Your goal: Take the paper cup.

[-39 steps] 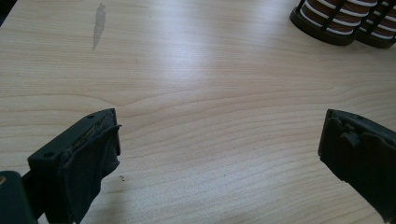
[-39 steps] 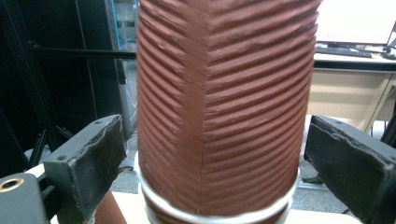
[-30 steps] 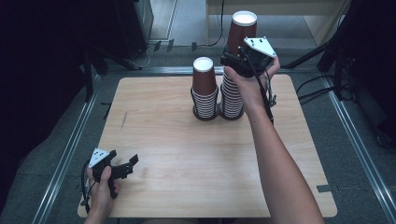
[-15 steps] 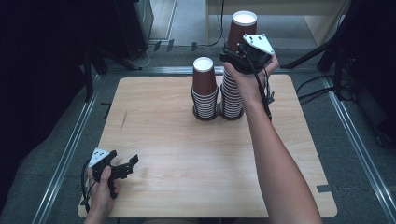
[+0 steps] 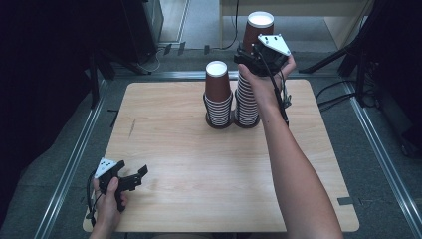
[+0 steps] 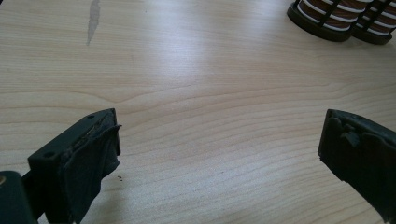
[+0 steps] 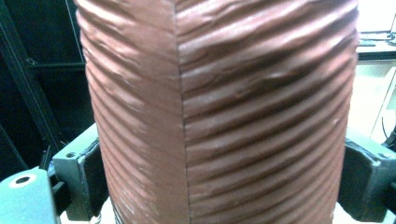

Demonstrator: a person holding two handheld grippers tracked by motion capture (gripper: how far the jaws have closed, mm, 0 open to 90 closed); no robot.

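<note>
Ribbed brown paper cup (image 7: 219, 107) between right gripper (image 5: 259, 55) fingers, woodgrain table (image 5: 209, 164).

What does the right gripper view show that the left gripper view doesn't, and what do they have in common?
The right gripper view alone shows, up close, the ribbed brown side of the top cup with its vertical seam, sitting between the right gripper's jaws. The left gripper view alone shows the bare wooden table, a grey streak on it, and the black-ringed bases of the two cup stacks far off, with the left gripper open over the wood. Both share brown cups and a pair of black jaws rising from the bottom.
</note>
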